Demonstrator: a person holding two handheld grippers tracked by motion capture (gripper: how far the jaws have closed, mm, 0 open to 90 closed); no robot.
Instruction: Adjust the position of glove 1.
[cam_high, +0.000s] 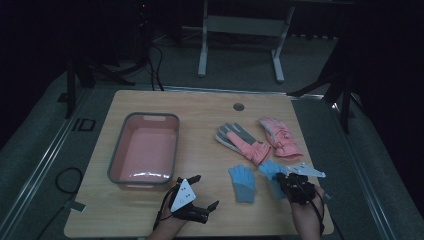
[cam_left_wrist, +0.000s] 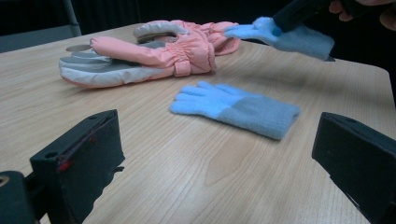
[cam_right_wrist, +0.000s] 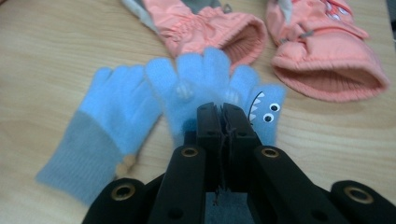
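My right gripper (cam_high: 286, 181) (cam_right_wrist: 222, 114) is shut on a light blue knit glove (cam_high: 271, 170) (cam_right_wrist: 196, 84) with a small toothed face on one finger. In the left gripper view that glove (cam_left_wrist: 292, 38) hangs off the table. Its mate, a blue glove with a grey cuff (cam_high: 242, 183) (cam_left_wrist: 236, 108) (cam_right_wrist: 109, 116), lies flat just left of it. Behind them lie two pink ski gloves (cam_high: 246, 143) (cam_high: 280, 138) (cam_right_wrist: 210, 23) (cam_right_wrist: 327, 51). My left gripper (cam_high: 204, 192) (cam_left_wrist: 219, 163) rests low near the table's front edge, open, its jaws wide apart with nothing between them.
A pink basin with a grey rim (cam_high: 150, 116) stands on the left half of the wooden table (cam_high: 210, 120). A round cable hole (cam_high: 238, 106) sits near the far edge. Beyond the table are a white desk frame (cam_high: 240, 25) and cables on the floor.
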